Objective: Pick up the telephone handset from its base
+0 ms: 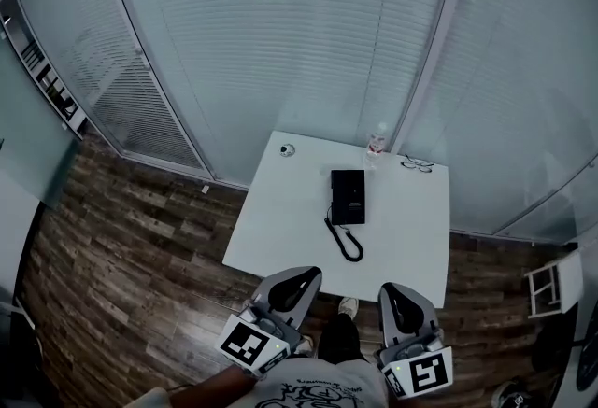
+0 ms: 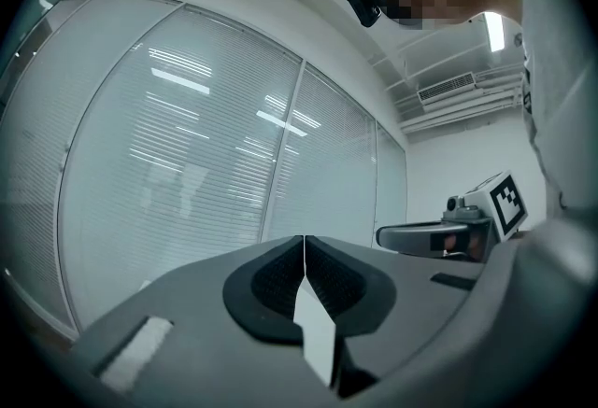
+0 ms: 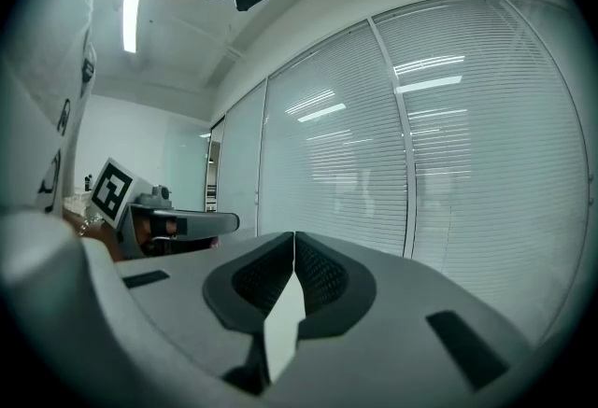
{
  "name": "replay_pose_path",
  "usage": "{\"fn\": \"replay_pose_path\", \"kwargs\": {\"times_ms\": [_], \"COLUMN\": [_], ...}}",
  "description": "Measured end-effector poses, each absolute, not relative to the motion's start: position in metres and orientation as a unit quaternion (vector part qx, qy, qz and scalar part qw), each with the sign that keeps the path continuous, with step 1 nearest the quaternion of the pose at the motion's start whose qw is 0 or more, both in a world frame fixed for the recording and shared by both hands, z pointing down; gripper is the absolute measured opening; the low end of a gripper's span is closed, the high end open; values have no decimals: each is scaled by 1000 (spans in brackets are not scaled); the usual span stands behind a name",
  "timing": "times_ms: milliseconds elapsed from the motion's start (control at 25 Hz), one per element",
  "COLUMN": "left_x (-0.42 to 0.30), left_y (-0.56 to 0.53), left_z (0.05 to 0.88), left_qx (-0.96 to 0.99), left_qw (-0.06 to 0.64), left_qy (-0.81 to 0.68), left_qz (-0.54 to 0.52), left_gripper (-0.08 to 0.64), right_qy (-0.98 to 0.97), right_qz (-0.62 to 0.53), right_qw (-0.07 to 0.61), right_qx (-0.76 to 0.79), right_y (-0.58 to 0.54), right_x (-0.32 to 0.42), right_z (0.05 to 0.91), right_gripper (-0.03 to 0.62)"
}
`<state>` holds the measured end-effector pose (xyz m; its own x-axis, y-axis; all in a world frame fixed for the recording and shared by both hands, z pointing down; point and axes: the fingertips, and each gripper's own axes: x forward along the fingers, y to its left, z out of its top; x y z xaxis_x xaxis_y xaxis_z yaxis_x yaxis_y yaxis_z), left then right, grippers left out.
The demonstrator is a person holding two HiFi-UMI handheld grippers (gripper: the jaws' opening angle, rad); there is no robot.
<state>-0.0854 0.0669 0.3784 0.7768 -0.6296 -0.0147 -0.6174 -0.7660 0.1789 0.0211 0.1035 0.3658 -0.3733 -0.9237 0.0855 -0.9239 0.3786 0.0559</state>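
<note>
A black telephone [image 1: 347, 196] lies on the white table [image 1: 280, 229], toward its far middle. Its handset rests on the base, and the coiled cord [image 1: 348, 246] loops toward the near edge. My left gripper [image 1: 301, 276] and right gripper [image 1: 393, 292] hover side by side before the table's near edge, well short of the phone. Both are shut with nothing between the jaws. In the left gripper view the left gripper [image 2: 304, 246] has its jaws meeting along one line. The right gripper [image 3: 294, 240] looks the same in the right gripper view. Neither gripper view shows the phone.
A clear bottle [image 1: 377, 142], a pair of glasses [image 1: 418, 164] and a small round object [image 1: 287, 150] sit along the table's far edge. Glass walls with blinds [image 1: 308, 33] stand behind the table. A white stool [image 1: 553, 286] stands at the right on the wooden floor [image 1: 131, 247].
</note>
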Motion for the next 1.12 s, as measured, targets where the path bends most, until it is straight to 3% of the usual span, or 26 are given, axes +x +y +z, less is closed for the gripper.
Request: {"fn": "replay_pose_path", "kwargs": {"times_ms": [720,1120], "left_x": [35,52], "left_y": [-90,-133], "left_z": [396,405], "left_qx": [923,919], "left_qw": [86,86], "left_qy": [-375,-385], "left_qz": [-8,7], "left_gripper": [5,5], "right_qy": [-855,-865], "right_qz": [14,36], "right_qw": [48,57], "right_qx": [516,497], "right_y": [-59,-107], "right_x": [145,160], "right_z": [373,389], "right_gripper": [6,6]}}
